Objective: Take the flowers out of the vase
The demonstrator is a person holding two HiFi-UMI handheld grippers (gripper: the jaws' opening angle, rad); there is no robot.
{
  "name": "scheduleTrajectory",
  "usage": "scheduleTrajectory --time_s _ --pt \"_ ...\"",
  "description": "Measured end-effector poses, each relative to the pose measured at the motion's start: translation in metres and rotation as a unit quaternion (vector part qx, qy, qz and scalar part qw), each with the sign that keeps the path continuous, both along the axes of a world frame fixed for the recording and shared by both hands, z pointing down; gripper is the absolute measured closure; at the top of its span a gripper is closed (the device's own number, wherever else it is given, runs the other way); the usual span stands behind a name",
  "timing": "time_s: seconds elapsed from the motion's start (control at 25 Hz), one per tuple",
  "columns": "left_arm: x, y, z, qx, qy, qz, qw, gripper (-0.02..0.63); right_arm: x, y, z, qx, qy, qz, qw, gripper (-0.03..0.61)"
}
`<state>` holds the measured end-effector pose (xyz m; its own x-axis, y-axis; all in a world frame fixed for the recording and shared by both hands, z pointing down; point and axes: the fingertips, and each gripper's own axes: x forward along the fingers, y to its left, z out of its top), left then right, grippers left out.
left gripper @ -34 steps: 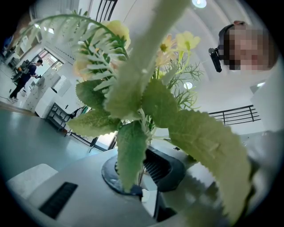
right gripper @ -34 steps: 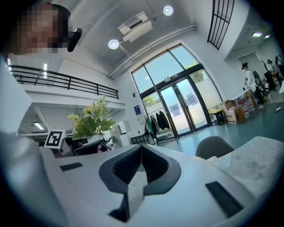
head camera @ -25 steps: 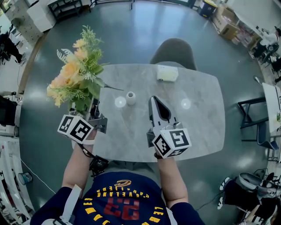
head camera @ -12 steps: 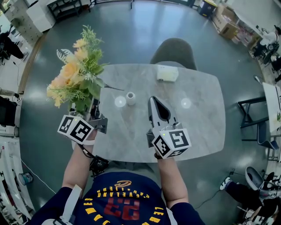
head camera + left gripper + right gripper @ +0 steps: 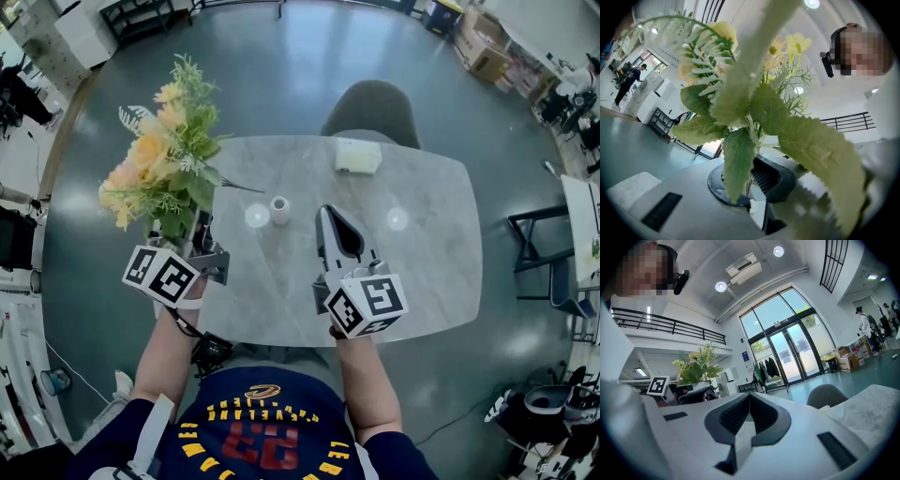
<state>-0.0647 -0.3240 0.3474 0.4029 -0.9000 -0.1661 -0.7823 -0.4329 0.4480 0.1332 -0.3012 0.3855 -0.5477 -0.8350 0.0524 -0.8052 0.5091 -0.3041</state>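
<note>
One grey marble table, teal floor

right claw: jaws together, empty | flowers: left background | chair: right

a grey marble table lies under and ahead of the right jaws. well beyond them, at its far edge, sits a pale folded pad, then a grey chair. cardboard boxes stand far off, rightward.
</note>
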Motion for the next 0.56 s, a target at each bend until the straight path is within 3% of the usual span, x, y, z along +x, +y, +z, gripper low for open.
scheduleTrajectory --time_s 0.56 --pt "-0.0006 0.0011 0.0 -0.002 -0.001 0.002 1.0 0.596 -0.0011 0.002 -0.0001 -0.002 0.001 0.001 1.0 0.571"
